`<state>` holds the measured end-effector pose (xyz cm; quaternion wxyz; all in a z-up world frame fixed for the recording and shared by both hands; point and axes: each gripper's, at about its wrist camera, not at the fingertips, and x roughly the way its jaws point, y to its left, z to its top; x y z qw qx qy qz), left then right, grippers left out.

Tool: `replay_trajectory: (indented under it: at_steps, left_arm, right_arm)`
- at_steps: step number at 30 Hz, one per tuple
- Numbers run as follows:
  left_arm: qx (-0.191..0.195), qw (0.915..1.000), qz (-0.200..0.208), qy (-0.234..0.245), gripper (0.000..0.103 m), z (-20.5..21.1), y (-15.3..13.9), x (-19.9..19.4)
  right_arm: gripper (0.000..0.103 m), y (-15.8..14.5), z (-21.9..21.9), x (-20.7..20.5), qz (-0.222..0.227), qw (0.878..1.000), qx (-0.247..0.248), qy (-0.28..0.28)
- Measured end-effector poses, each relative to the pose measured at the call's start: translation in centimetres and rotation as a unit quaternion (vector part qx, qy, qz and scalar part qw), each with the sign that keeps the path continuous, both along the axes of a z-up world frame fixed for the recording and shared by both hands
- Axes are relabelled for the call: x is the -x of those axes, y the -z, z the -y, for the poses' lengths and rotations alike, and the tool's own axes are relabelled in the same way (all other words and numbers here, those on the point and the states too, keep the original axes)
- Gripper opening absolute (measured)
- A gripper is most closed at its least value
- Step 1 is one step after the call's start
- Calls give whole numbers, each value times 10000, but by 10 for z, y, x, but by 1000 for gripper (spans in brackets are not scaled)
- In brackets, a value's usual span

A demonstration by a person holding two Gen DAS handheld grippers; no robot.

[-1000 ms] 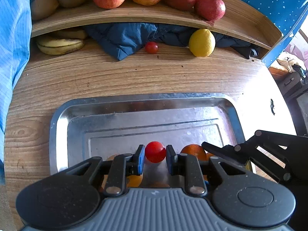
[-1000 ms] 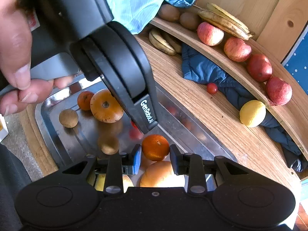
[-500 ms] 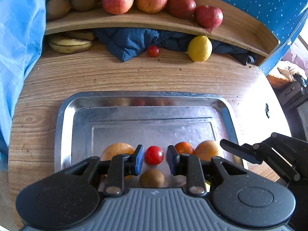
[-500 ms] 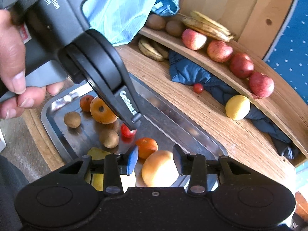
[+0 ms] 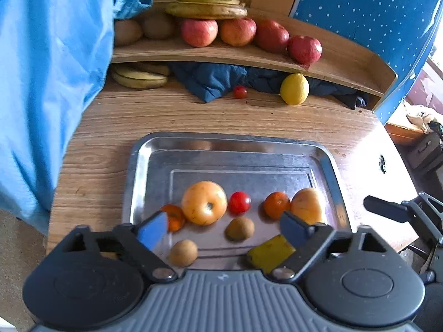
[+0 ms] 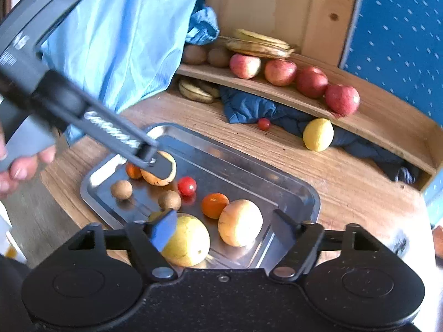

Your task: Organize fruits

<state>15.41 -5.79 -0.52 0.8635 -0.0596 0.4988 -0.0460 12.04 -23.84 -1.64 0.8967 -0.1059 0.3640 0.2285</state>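
A steel tray holds a cherry tomato, a large orange-yellow fruit, a tangerine, an orange, a yellow fruit and two small brown fruits. My left gripper hangs open above the tray's near edge, nothing between its fingers. Above the tray's right end my right gripper is also open and holds nothing. A second cherry tomato and a lemon lie on the table.
A curved wooden shelf at the back carries several apples, bananas and kiwis. Under it lie more bananas and a dark blue cloth. Light blue fabric hangs at the left. A hand holds the left gripper.
The left gripper let go of the cherry tomato, which now rests on the tray, opened wide and pulled back. The right gripper also opened wider and drew back from the tangerine.
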Motion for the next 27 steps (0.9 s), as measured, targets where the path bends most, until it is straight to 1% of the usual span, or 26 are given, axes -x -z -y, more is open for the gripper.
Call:
replay_trajectory:
  at_steps: [3,6,9,13,15,18,20,22,27]
  left_arm:
    - [-53,10000,15,25,102,-7,-2,12]
    - [-107,9999,-84,89,102,-14,0,21]
    - [-198,9995,-213,159,102,-19,2,31]
    - [-341,9974,-531,355,102,-20,10,38]
    - [-430,9959,-657,450,102,-19,13,42]
    - [-687,9919,-882,600,102,-12,21,44]
    - [-817,9899,-948,668,102,-9,24,45]
    - [-861,9886,-998,724,102,-7,25,45]
    - [-951,9877,-984,759,102,-2,21,41]
  right_arm:
    - [94,-1,1,5,-81,9999,-129,38]
    - [100,-2,0,11,-160,9998,-142,-14]
    - [101,0,-1,16,-300,9995,-95,-85]
    - [102,4,-1,19,-517,9986,15,-96]
    - [102,6,0,19,-650,9978,95,-40]
    - [102,12,5,16,-888,9956,248,157]
    - [102,17,10,13,-1036,9938,290,295]
    - [102,20,16,13,-1166,9919,231,446]
    - [102,22,27,12,-1268,9893,137,703]
